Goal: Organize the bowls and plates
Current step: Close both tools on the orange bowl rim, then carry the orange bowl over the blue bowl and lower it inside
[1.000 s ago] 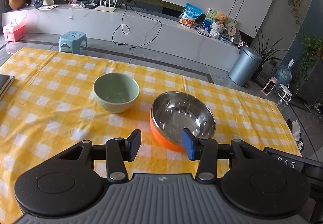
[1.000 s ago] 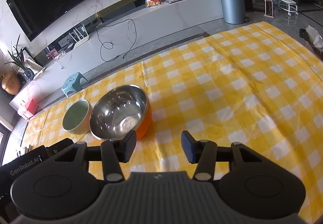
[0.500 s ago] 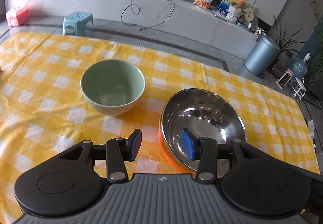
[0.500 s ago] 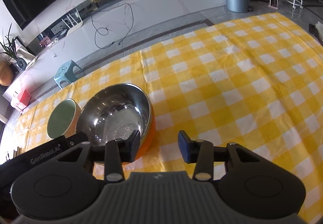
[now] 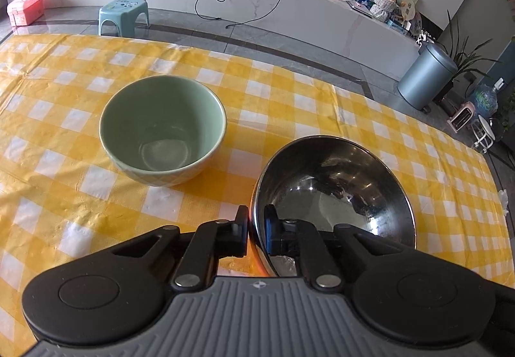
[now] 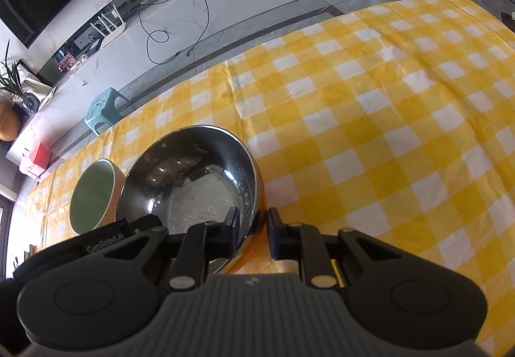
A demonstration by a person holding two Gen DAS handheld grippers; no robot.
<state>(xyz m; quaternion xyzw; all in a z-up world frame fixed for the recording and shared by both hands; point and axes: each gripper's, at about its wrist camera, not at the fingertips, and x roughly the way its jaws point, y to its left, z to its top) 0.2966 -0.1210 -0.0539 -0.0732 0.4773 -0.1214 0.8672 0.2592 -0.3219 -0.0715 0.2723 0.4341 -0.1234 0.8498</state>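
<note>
I hold both tools tipped steeply down toward the table, one at each side of the steel bowl (image 5: pixel 331 193), which sits on the yellow checked cloth (image 5: pixel 80 164) with its orange outer wall showing under the rim.

My left gripper (image 5: pixel 256 228) comes in at the bowl's near-left edge, about seven o'clock on its rim. Its jaws are closing and stand narrow now, one finger outside the wall and the other inside over the shiny metal, with the rim between them. The pads look pressed to the wall on both sides.

My right gripper (image 6: pixel 253 230) straddles the opposite edge, around five o'clock on the rim in its own view. Its jaws are closing too, the left finger inside the bowl and the right one outside against the orange wall. There is a sliver of gap on the outer side, though the fisheye bends things there, so I cannot be sure the grip is firm.

The green bowl (image 5: pixel 162 128) stands upright at about ten o'clock from the steel one, near it; in the left view they stand apart, while from the right view I cannot tell whether they touch.
</note>
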